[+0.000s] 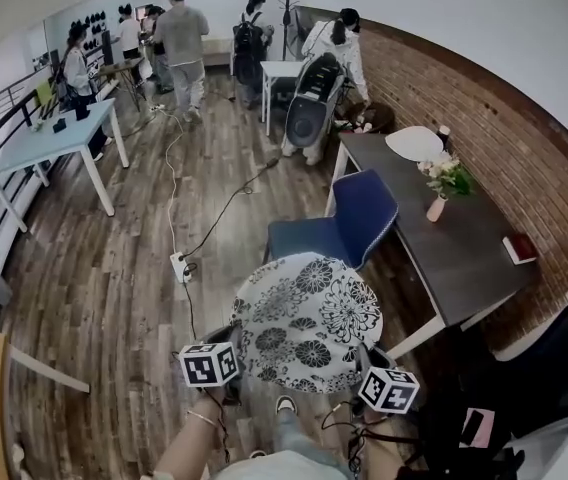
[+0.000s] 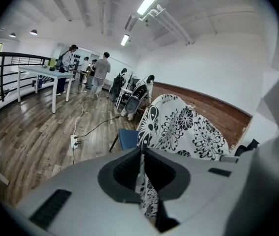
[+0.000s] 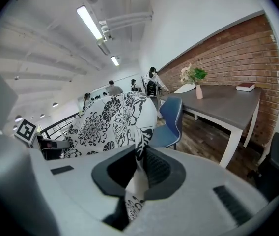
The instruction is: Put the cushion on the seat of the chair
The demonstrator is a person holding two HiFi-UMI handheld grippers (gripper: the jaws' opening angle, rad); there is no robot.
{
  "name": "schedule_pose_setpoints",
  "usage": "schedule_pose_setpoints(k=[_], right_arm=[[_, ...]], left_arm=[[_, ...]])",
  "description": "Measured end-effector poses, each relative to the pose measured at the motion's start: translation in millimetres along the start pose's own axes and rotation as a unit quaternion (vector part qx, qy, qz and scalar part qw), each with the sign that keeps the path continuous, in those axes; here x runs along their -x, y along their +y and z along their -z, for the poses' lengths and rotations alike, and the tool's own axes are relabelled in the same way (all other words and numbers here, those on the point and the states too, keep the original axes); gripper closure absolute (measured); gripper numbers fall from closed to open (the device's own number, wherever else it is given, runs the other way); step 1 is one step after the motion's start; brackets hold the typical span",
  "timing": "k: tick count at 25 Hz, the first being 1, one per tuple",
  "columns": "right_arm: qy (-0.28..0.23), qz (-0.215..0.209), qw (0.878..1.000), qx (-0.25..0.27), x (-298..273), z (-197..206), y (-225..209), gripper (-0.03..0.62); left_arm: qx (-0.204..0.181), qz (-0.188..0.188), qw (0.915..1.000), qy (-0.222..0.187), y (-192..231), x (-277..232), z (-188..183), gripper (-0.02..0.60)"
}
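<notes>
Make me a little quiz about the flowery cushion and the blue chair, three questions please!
1. How many claws pinch the flowery cushion? A none, B one, C two.
2. True or false: the cushion already lies on the seat of the blue chair.
3. Fill in: the vase of flowers stands on the ____.

Key
1. C: the left claw and the right claw are each shut on its edge.
2. False: it is held up in front of the chair.
3. The desk.
</notes>
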State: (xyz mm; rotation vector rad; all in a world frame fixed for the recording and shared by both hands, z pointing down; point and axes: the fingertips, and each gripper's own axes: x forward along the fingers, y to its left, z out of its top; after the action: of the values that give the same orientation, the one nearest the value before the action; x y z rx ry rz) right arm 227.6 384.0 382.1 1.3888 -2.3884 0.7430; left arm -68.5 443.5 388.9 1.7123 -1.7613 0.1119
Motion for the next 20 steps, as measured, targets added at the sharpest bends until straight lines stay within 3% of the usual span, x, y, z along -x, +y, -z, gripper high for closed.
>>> schedule_pose_setpoints(k=[10, 20], right_arm=[[0.002, -0.023, 1.0, 0.003, -96.2, -83.8, -43.9, 0.562], [0.009, -0.041, 0.999, -0.012, -154.5, -106.3, -70.8, 0.562]], left_arm=[[-0.008, -0.019, 0.9997, -0.011, -21.1, -90.5, -75.8, 0.566], [-0.029, -0.03, 0.9991, -0.007, -32.0, -143.9, -102.4, 0.566]])
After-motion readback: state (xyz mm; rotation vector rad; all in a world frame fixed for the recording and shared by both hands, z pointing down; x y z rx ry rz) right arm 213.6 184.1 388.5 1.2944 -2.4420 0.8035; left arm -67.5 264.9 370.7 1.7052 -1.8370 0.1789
